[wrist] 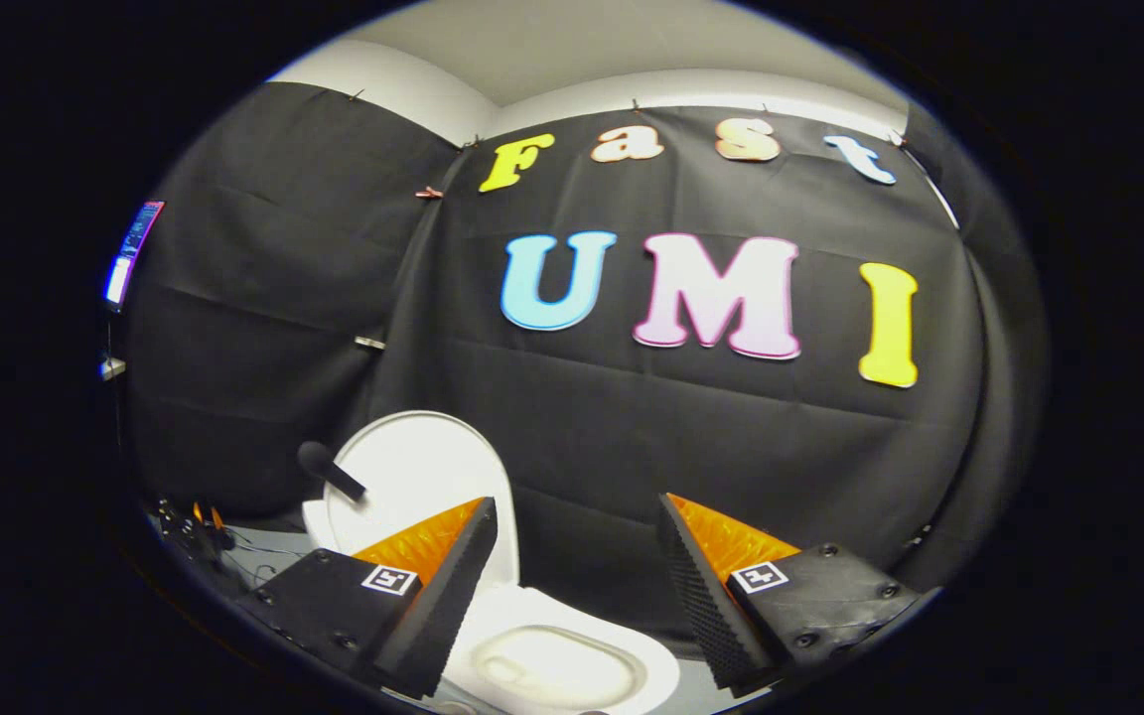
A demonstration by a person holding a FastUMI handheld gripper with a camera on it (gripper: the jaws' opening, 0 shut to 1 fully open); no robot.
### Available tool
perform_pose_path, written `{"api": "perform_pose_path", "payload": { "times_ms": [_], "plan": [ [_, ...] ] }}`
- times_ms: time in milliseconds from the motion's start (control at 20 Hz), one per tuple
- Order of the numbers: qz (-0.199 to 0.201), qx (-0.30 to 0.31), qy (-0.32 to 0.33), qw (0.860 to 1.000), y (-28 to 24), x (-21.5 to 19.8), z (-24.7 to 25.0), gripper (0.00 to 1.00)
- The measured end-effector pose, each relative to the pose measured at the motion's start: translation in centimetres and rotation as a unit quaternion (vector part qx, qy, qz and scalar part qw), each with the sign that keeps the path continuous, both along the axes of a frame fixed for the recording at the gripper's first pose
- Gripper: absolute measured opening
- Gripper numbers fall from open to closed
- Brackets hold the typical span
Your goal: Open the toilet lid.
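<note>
Below the gripper (577,556), between its two widely parted fingers, the white toilet bowl (572,665) is lying exposed. Nothing is sitting between the fingers. The toilet lid (423,472) is standing upright against the black cloth wall (632,427), just beyond the left finger, with a dark handle-like knob (329,469) projecting from it, though its exact form is hard to judge. The opening step is appearing complete; the next move is calling only for drawing clear without knocking the lid.
</note>
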State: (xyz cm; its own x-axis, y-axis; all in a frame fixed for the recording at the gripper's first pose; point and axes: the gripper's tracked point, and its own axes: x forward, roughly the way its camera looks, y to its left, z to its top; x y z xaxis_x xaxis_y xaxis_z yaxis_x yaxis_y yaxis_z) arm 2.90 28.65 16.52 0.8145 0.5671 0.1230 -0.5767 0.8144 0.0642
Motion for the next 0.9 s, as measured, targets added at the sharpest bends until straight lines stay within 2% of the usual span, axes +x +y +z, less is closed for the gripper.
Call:
{"api": "perform_pose_path", "payload": {
  "times_ms": [300, 500, 650, 900],
  "plan": [
    [-0.095, 0.060, 0.078, 0.991, -12.4, 1.8, -5.9, 0.99],
    [-0.138, 0.033, 0.071, 0.987, -15.8, 1.2, -9.6, 0.99],
    [-0.144, 0.003, 0.062, 0.988, -16.6, 0.6, -11.4, 0.99],
    [-0.132, 0.011, 0.059, 0.989, -15.5, 0.3, -11.6, 0.99]
  ]
}}
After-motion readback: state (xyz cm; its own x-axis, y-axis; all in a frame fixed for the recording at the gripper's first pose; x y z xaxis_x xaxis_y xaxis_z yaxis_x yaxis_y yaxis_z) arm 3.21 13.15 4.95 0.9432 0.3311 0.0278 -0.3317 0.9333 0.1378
